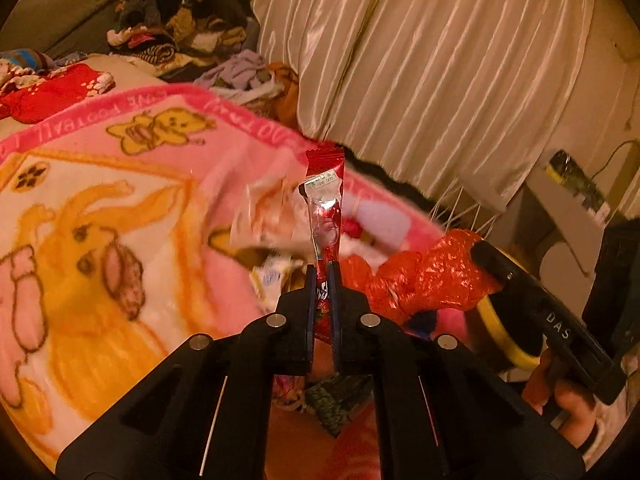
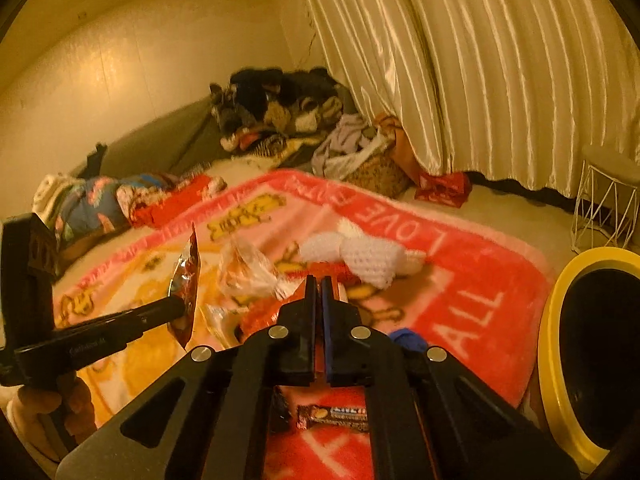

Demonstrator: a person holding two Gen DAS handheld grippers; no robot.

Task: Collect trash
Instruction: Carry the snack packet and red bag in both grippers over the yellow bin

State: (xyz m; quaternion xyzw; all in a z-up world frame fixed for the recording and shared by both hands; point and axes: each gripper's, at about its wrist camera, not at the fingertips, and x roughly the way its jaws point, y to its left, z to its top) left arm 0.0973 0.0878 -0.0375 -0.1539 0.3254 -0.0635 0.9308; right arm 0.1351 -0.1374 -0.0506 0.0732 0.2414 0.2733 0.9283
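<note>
My left gripper (image 1: pixel 323 270) is shut on a red candy wrapper (image 1: pixel 325 200), held upright above the pink blanket (image 1: pixel 120 184); the same wrapper shows in the right wrist view (image 2: pixel 186 280). My right gripper (image 2: pixel 318 282) is shut on an orange-red crumpled wrapper (image 1: pixel 420 276), most of which is hidden behind its fingers in its own view. A crumpled clear wrapper (image 2: pixel 248 268) and a chocolate bar wrapper (image 2: pixel 334 418) lie on the blanket (image 2: pixel 460 280). A yellow-rimmed black bin (image 2: pixel 592 344) stands at the right.
A white crocheted toy (image 2: pixel 368 254) lies on the blanket. Piles of clothes (image 2: pixel 280 112) and a basket (image 2: pixel 376 176) sit at the far end by the curtain (image 2: pixel 480 72). A white wire stool (image 2: pixel 608 204) stands at the right.
</note>
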